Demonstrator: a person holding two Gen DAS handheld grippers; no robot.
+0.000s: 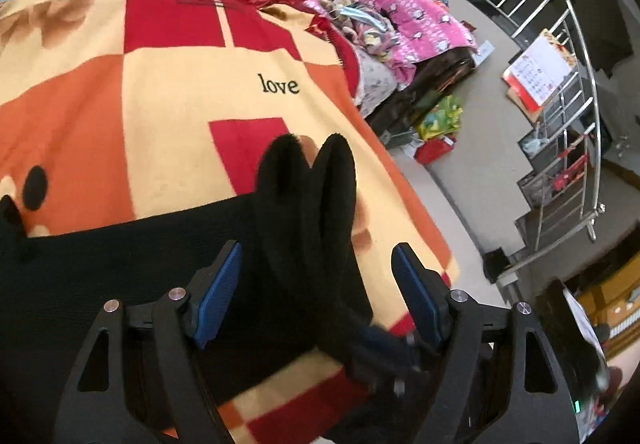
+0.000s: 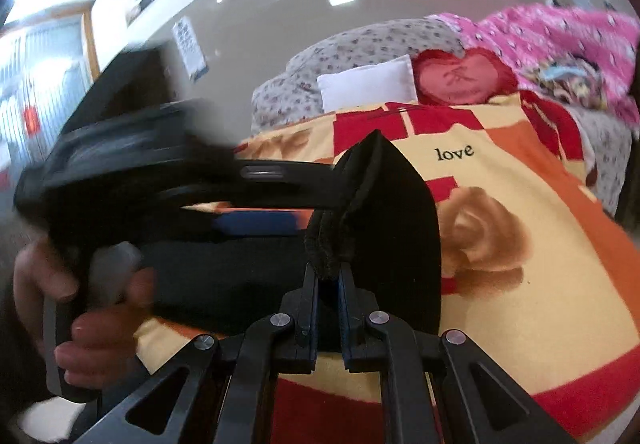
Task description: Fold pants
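Your left gripper [image 1: 316,284] has its blue-padded fingers [image 1: 222,292] spread wide, with a raised fold of the black pants [image 1: 308,204] standing between them, touching neither pad clearly. Your right gripper [image 2: 329,308] has its fingers nearly together, pinching a thick fuzzy edge of the pants [image 2: 384,228], which rise in a dark peak above the grip. The pants are soft, matte, fleecy fabric, lying on the blanket [image 1: 168,84], a plush patchwork of red, orange and cream squares with the word "love" beyond the pants. Only the right view shows your left hand [image 2: 80,324] on the blurred left gripper [image 2: 132,180]; only the left view shows the metal railing [image 1: 560,64] past the blanket's edge.
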